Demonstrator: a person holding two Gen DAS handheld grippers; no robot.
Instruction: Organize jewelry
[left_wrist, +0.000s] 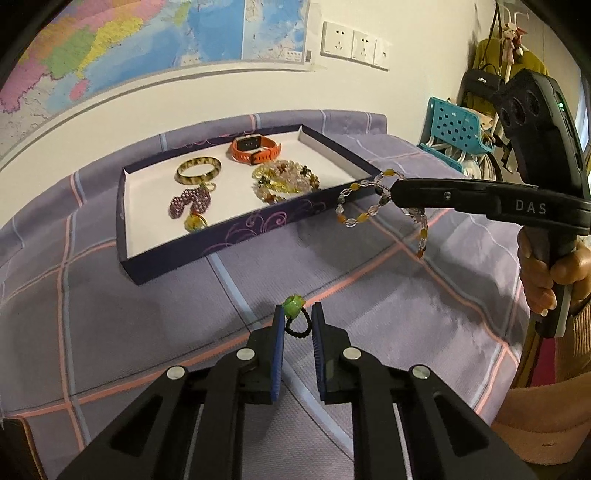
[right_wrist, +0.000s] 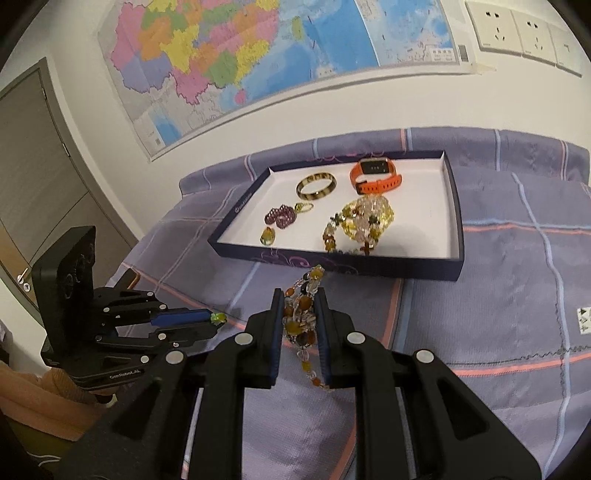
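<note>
Left hand-held gripper (left_wrist: 298, 325) was pinching a small black-beaded ring with a green charm (left_wrist: 294, 305), just above the bedspread (left_wrist: 388, 314), near the tray (left_wrist: 236, 230) but short of its front wall. Right hand-held gripper (right_wrist: 300, 317) was clamped on an amber-and-clear bead bracelet (right_wrist: 301, 321), in the air just short of the tray's near right corner.

Risks, my read:
- Ring was held only by its thin band at the fingertips, so it could twist and drop.
- Bracelet loops hung slack below the jaws and could catch on the tray wall on the way in.
- Tray already held a bangle (left_wrist: 198, 170), a watch (left_wrist: 255, 147) and a bead pile (left_wrist: 284, 179); dropping on that pile could tangle.

Orientation: ring stood upright, charm uppermost and away from the camera. Bracelet's long axis ran along the fingers towards the tray, tail drooping.
</note>
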